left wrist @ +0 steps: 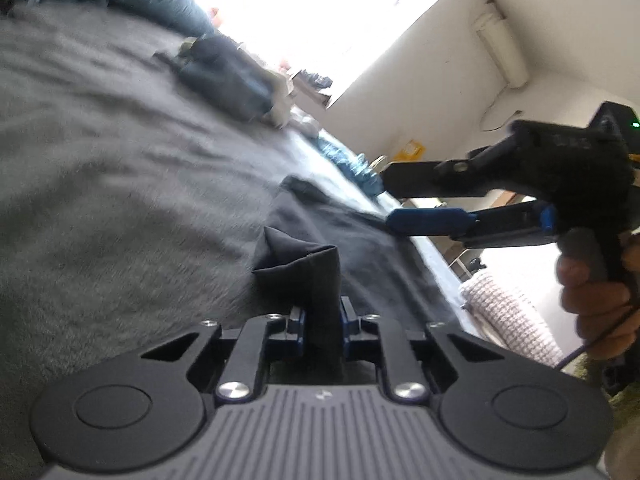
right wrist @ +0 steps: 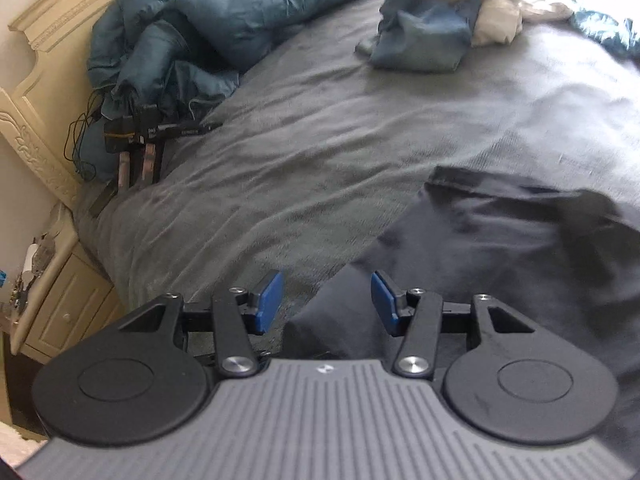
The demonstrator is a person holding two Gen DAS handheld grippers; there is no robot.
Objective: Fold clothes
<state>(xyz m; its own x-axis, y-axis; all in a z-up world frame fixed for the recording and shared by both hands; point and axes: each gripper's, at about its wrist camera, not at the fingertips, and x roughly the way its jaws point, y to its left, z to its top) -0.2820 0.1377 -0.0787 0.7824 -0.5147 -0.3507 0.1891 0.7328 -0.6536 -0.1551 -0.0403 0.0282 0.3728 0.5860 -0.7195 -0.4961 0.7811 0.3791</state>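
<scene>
Presently: left gripper (left wrist: 322,320) pinching dark garment (left wrist: 352,240); right gripper (right wrist: 326,304) spread, advisedly taking the opposite corner squarely.

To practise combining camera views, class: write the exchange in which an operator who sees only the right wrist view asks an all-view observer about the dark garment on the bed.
Operator: My right gripper is open over a corner of the dark garment. Is the other gripper holding it?
Observer: Yes. The left gripper is shut on an upright fold of it.
Operator: What lies past the garment, off the bed?
Observer: A pale knitted blanket, just beyond the bed's edge.
</scene>
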